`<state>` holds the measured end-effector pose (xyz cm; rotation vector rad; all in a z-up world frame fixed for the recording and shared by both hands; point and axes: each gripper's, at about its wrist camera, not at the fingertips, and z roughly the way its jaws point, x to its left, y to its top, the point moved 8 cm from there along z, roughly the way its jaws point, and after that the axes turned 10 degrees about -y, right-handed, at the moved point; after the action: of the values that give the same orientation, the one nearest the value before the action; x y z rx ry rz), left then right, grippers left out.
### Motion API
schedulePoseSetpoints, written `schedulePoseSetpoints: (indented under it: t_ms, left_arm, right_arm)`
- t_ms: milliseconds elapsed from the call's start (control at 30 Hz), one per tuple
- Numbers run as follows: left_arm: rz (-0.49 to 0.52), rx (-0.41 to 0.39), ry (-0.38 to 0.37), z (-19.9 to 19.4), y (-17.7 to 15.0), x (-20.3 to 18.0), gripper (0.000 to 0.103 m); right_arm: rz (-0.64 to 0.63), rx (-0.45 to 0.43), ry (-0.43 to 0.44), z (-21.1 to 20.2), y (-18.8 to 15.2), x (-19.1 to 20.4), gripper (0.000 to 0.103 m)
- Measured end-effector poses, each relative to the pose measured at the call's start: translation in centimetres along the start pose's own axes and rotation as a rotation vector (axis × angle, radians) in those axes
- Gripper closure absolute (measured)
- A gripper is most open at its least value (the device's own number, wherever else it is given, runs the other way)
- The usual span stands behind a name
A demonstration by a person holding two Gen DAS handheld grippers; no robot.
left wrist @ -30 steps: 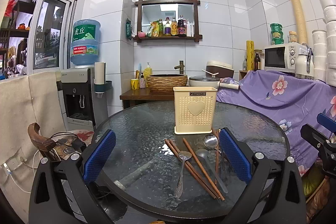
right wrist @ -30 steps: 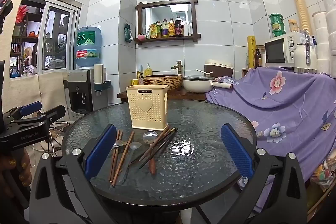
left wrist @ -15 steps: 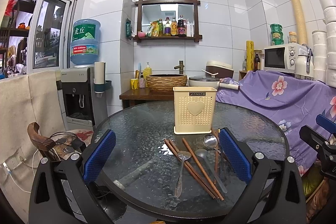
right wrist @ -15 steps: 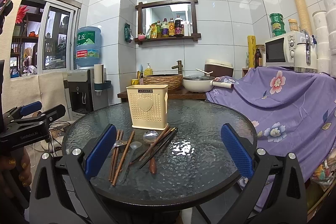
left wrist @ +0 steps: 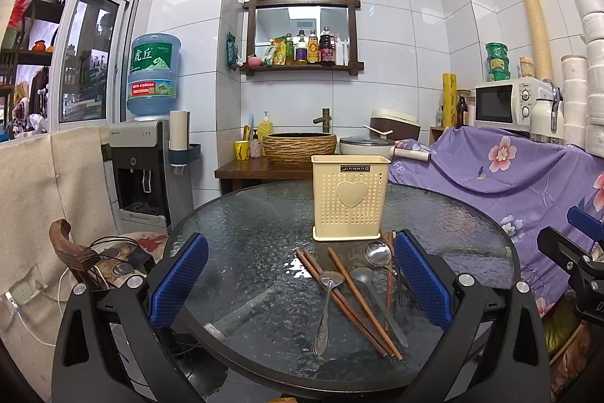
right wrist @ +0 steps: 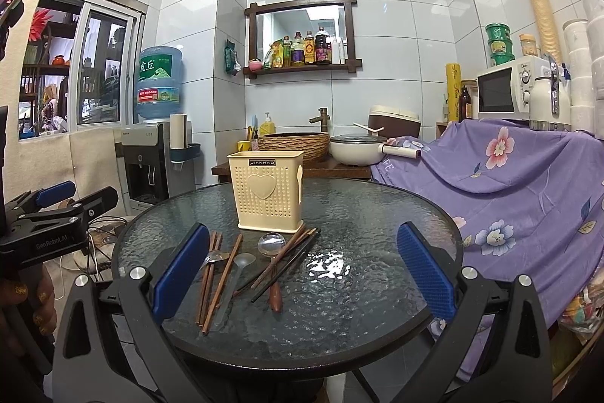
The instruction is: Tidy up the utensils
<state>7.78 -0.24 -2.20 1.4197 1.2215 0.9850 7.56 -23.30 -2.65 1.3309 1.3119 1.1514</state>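
Bright, sharp fisheye views; glare on the glass table (right wrist: pixel 332 263).

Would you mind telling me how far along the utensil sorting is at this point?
Nothing looks done yet: no handles show above the rim of the cream perforated plastic holder. Nothing is in hand either; the left tool and right tool are both open and empty. Everything is left: the brown wooden chopsticks, the metal spoons and the wooden-handled spoon all lie loose on the round glass table.
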Motion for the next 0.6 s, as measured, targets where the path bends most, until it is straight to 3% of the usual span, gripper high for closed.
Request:
schedulePoseSetpoints:
  t_ms: [600]
  left_arm:
    - [0.002, 0.0, 0.002, 0.02, -0.29, -0.03, 0.006]
  right_arm:
    - [-0.002, 0.008, 0.003, 0.45, -0.31, 0.2, 0.005]
